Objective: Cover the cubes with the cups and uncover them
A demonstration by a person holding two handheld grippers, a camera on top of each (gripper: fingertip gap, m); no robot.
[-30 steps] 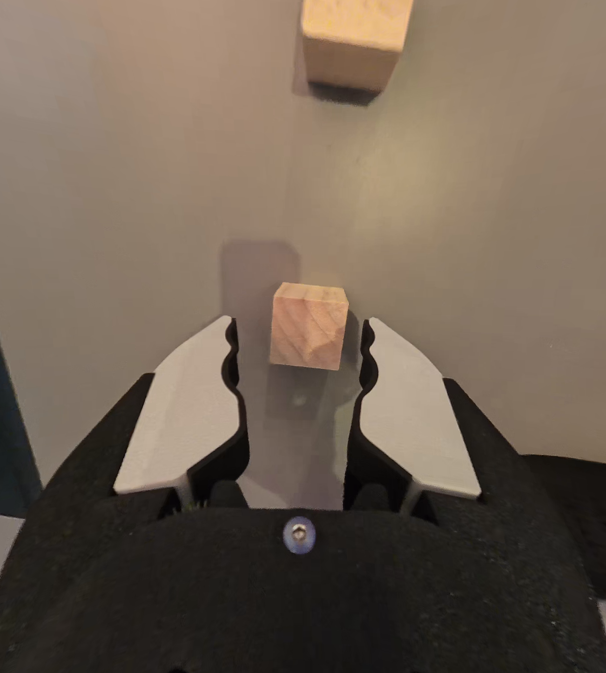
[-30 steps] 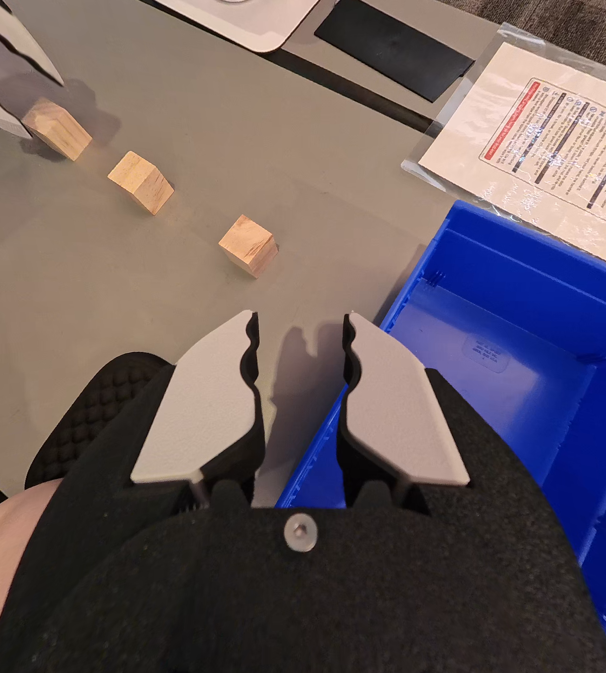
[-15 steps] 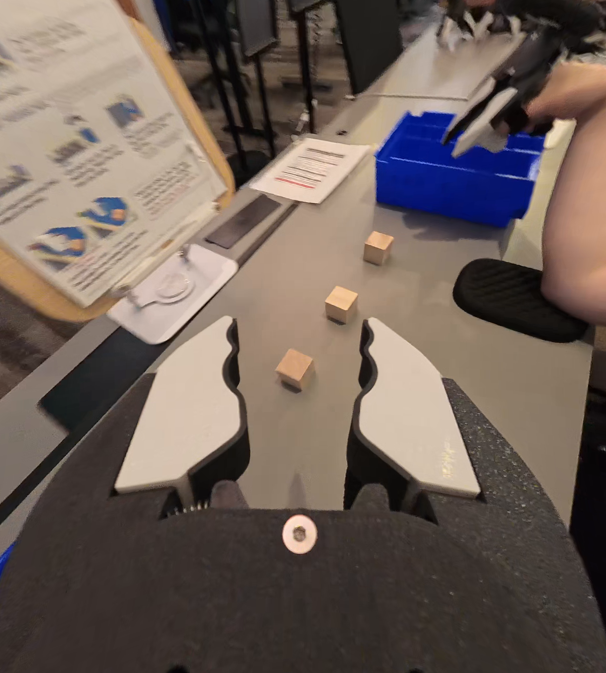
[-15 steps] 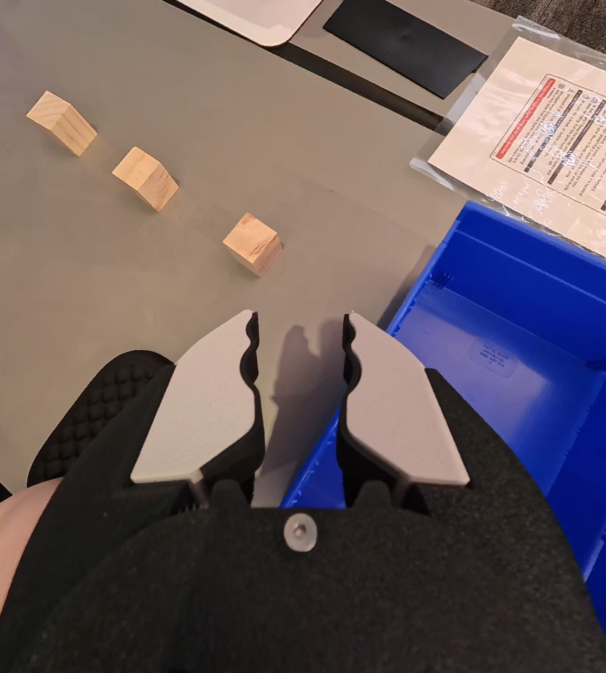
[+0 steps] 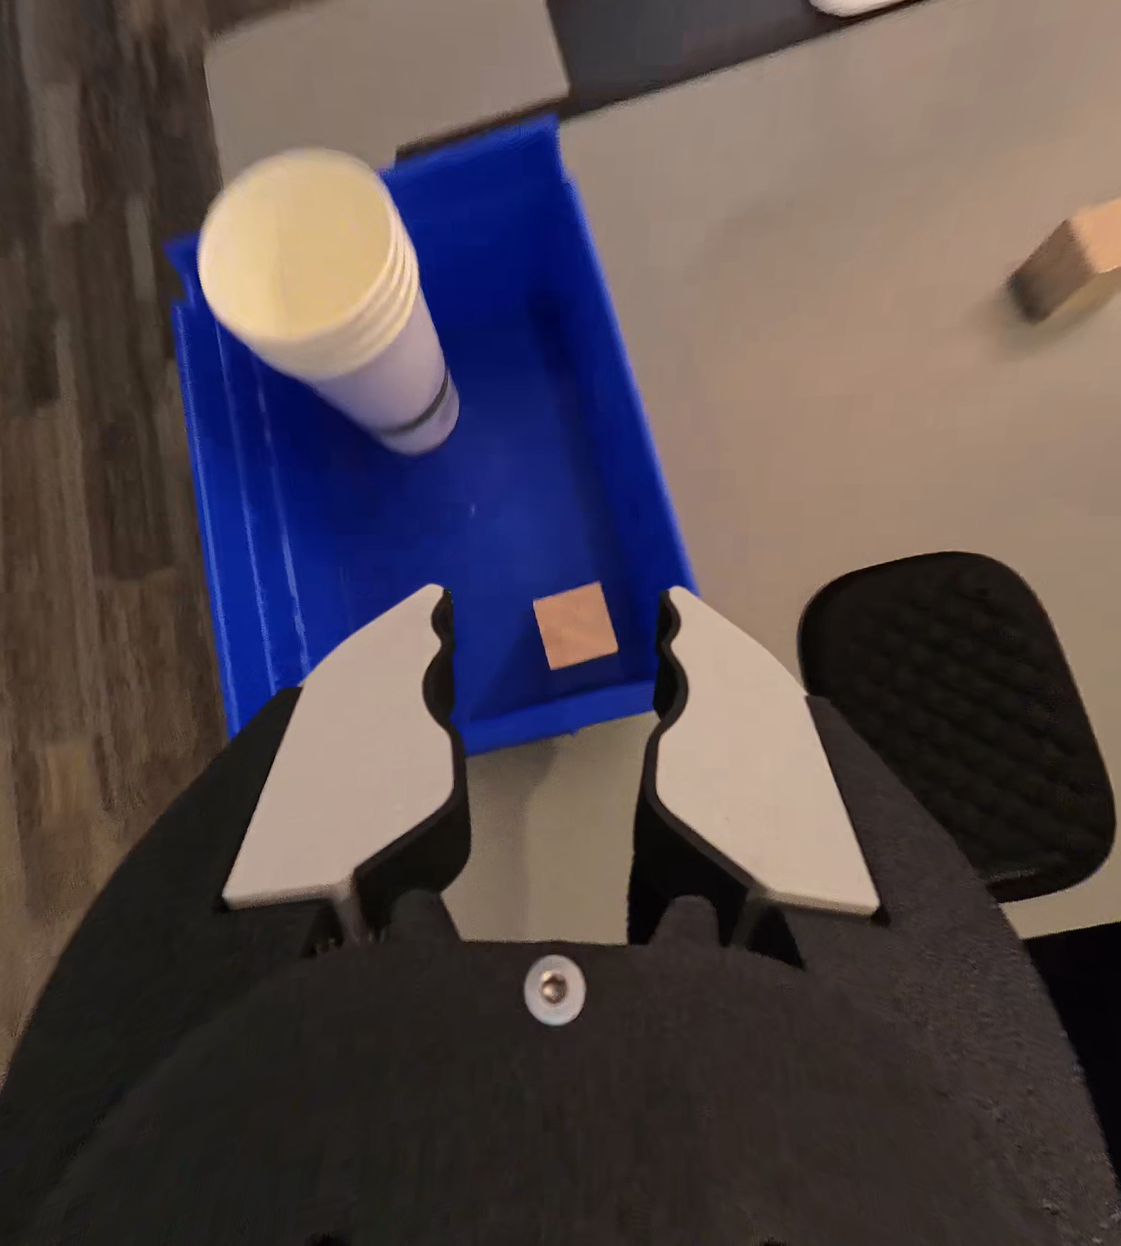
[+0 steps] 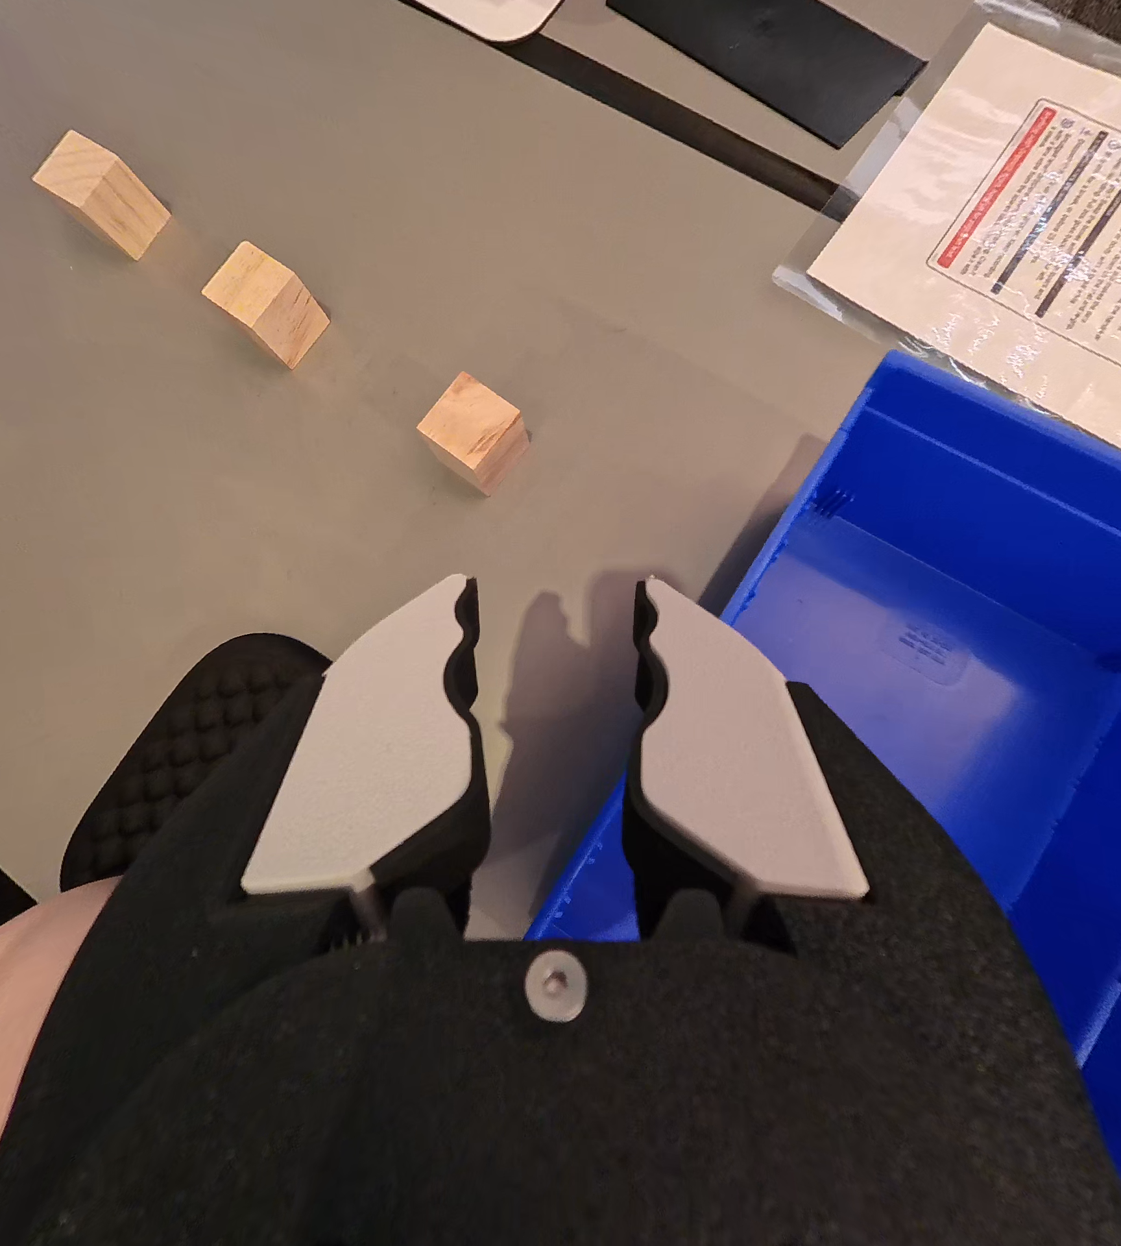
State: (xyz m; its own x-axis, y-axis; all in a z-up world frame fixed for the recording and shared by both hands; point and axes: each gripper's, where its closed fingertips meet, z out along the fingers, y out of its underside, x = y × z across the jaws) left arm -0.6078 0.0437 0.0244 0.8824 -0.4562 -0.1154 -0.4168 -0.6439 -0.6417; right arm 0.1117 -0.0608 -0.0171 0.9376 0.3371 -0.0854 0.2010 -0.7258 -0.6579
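Three wooden cubes stand in a diagonal row on the grey table in the right wrist view: far left (image 6: 103,192), middle (image 6: 266,302), nearest (image 6: 473,430). My right gripper (image 6: 556,590) is open and empty, above the table edge beside a blue bin (image 6: 962,627). In the left wrist view a stack of white paper cups (image 5: 335,297) stands upright in another blue bin (image 5: 612,377), with a small wooden cube (image 5: 574,634) on the bin floor. My left gripper (image 5: 551,600) is open and empty, above that bin's near end. One cube (image 5: 1097,259) shows on the table at right, blurred.
A black textured armrest pad lies at the table's front edge (image 5: 949,728), also in the right wrist view (image 6: 194,748). A laminated sheet (image 6: 1016,222) and a black flat strip (image 6: 767,61) lie at the back. Floor shows left of the table (image 5: 59,472).
My left gripper has swung from the row of cubes to the left, over the blue bin with the cup stack. My right gripper has barely moved and stays open.
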